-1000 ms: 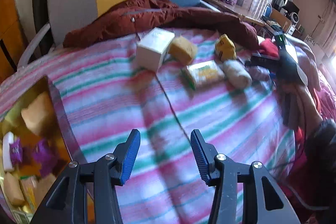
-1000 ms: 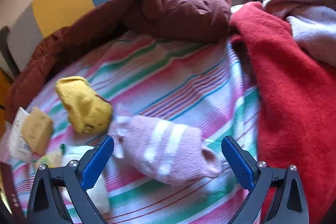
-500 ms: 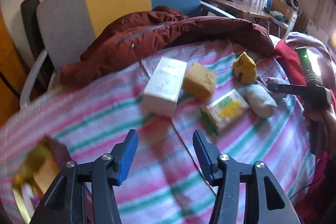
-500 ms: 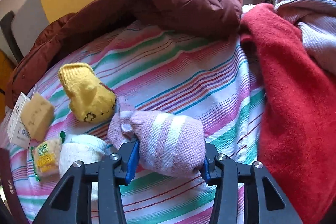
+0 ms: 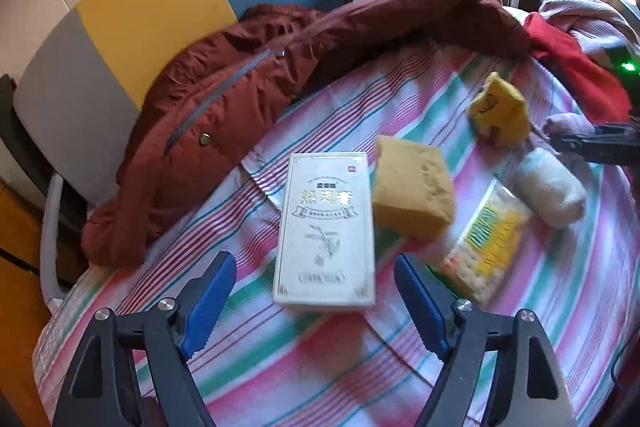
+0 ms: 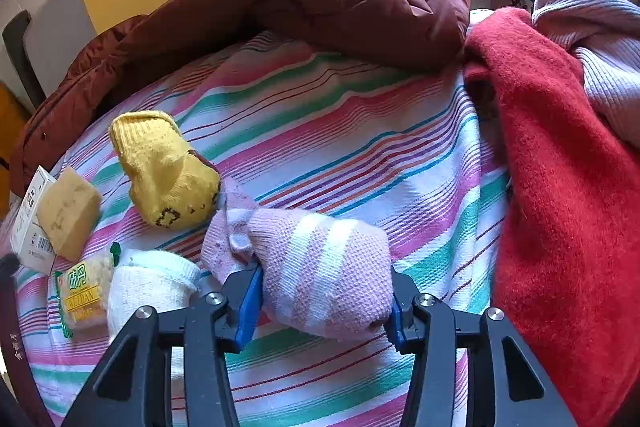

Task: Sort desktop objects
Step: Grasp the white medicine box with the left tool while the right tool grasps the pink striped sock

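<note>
My right gripper (image 6: 320,301) clamps the pink sock (image 6: 324,267) on the bed, while my left gripper (image 5: 314,301) – spread wide – faces the white box (image 5: 326,233) lying lengthwise dead ahead.

A maroon jacket (image 5: 248,99) and red blanket (image 6: 560,187) lie on the striped sheet (image 6: 340,131).

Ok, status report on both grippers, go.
Left gripper open, hovering short of white box. Right gripper shut on pink striped sock. Yellow sock touching its cuff.

Box (image 5: 326,235) left of sponge (image 5: 412,187); snack packet (image 5: 486,239) right; jacket (image 5: 280,83) behind.
</note>
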Demonstrator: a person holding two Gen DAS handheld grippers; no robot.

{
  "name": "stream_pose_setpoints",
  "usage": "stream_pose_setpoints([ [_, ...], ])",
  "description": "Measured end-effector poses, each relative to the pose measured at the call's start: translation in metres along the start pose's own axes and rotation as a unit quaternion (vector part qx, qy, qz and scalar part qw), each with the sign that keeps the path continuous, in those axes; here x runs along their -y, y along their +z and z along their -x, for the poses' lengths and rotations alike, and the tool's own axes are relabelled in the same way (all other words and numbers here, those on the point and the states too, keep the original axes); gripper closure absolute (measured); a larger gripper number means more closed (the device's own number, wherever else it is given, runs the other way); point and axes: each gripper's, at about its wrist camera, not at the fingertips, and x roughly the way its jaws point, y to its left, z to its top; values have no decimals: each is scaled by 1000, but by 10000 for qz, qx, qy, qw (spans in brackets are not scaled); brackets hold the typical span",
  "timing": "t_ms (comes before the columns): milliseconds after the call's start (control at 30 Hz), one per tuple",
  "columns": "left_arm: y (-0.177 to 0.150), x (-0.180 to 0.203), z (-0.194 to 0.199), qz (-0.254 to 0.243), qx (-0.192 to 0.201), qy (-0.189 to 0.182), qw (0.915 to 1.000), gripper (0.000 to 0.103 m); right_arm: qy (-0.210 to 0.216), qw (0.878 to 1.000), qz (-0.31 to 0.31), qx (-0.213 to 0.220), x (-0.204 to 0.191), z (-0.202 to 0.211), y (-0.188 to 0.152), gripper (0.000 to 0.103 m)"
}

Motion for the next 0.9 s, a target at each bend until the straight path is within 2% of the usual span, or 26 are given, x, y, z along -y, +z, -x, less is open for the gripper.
stream_pose_setpoints([
  [100, 5, -9, -14, 234, -122, -62, 9996, 23, 14, 10000, -17, -6, 0, 1, 1, 50],
  [133, 5, -10, -16, 277, -136, -89, 9995, 30, 18, 10000, -21, -9, 0, 1, 1, 48],
  [200, 7, -9, -22, 275, -163, -120, 9994, 35, 20, 10000, -23, -6, -6, 1, -1, 47],
  [267, 8, -5, -27, 180, -208, -128, 9995, 45, 22, 10000, -30, 3, 1, -2, -7, 46],
  [333, 8, -2, -33, 202, -267, -170, 9993, 51, 18, 10000, -20, 18, 1, -1, -7, 46],
  [433, 4, -1, -33, 346, -194, -290, 9988, 52, 7, 10000, 49, 34, -1, -1, -7, 48],
  [567, -8, 2, -27, 666, -109, -326, 9972, 52, 95, 9999, 86, 60, 2, 0, -8, 55],
  [700, -27, 6, -13, 1303, -129, -316, 9909, 52, 251, 9996, -84, 61, 8, 2, -7, 58],
  [800, -46, 14, 7, 1770, 1, -494, 9830, 52, 374, 9989, -249, 164, 17, 10, -6, 59],
  [900, -60, 28, 25, 1936, 144, -485, 9798, 52, 472, 9974, -419, 346, 25, 20, -3, 59],
])
